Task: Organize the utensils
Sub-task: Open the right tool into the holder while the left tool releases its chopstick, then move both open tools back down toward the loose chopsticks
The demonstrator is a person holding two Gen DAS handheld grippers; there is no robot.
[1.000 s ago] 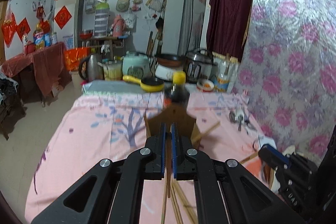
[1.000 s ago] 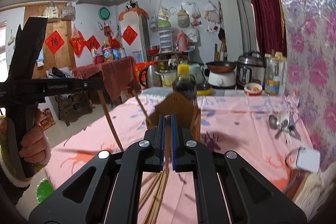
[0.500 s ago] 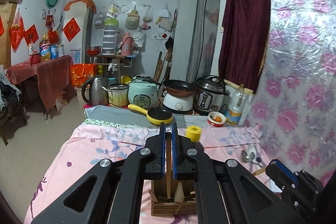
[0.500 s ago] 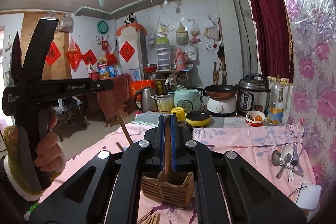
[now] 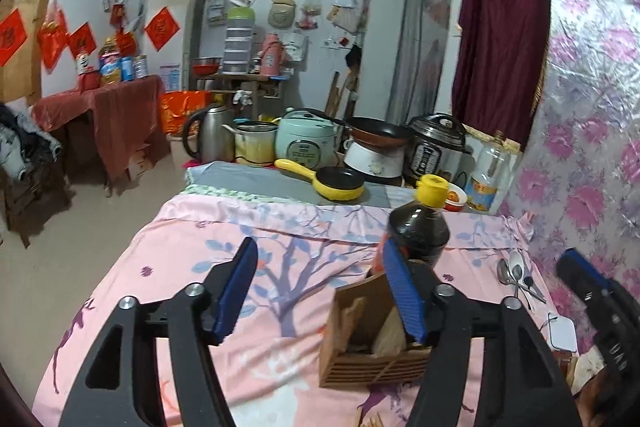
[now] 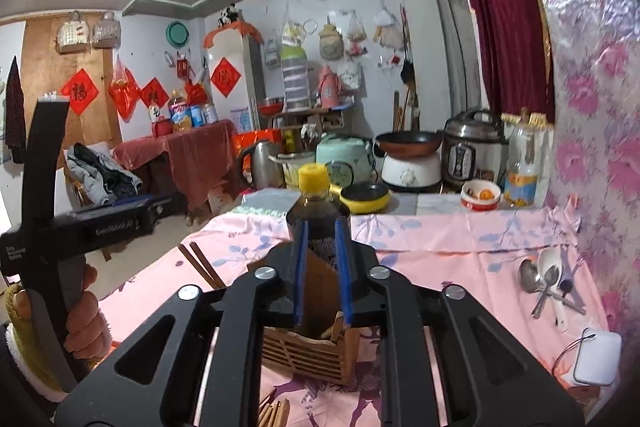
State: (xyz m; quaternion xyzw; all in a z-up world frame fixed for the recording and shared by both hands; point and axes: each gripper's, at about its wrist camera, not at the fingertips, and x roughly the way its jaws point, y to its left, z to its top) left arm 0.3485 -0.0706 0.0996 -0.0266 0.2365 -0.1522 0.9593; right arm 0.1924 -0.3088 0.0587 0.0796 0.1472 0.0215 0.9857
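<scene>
Both tongs (image 5: 320, 291) (image 6: 322, 273) just parted, empty, over wooden holder (image 6: 308, 353); sauce bottle (image 6: 318, 219) behind

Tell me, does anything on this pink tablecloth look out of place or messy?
Yes. A pair of chopsticks lies loose on the cloth left of the wooden utensil holder, and more sticks lie in front of it instead of standing inside. A small pile of spoons sits far right. Nothing looks spilled or broken.

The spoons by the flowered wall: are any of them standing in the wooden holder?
No: the spoons lie flat on the pink cloth, well apart from the holder.
</scene>
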